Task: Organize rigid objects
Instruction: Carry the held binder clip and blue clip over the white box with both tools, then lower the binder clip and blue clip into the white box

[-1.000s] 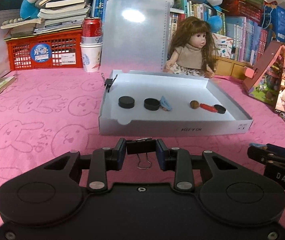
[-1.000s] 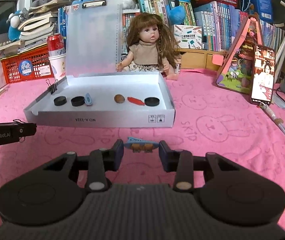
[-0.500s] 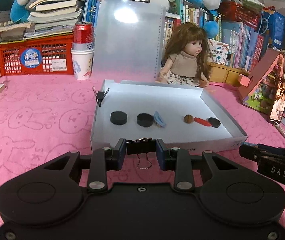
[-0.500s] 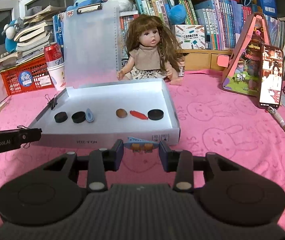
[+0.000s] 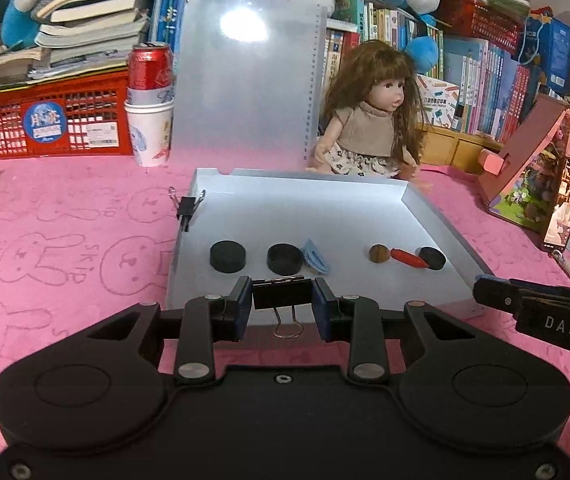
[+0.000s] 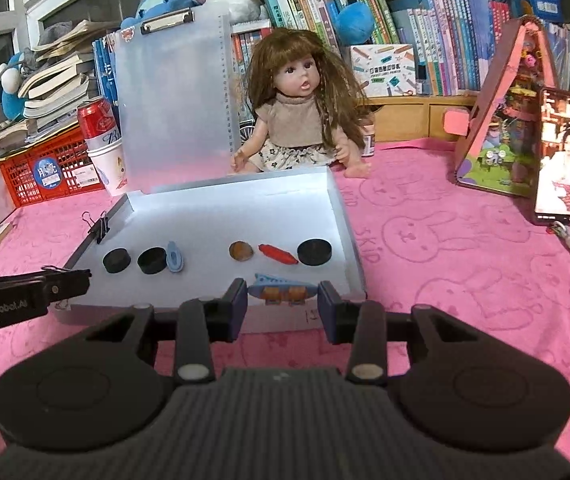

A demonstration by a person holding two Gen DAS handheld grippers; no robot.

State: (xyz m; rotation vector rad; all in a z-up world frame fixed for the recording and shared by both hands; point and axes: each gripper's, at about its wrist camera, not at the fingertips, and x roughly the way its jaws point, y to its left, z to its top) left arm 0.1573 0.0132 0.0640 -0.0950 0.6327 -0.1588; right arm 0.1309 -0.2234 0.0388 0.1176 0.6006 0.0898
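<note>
With both tongs clamped, left gripper (image 5: 282, 306) on binder clip (image 5: 281, 295), right gripper (image 6: 282, 305) on blue clip (image 6: 282, 290), loads hang at tray's (image 5: 441, 216) six o'clock rim, seemingly for sorting inside.

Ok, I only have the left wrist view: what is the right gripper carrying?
Observer: The right gripper is shut on a blue clip with two brown pads.
Operator: Where is it against the tray?
Observer: It shows in front of the near wall of the tray, toward the right end.
Operator: Anything near the doll that I miss?
Observer: A small jar stands beside the doll, at its arm.
</note>
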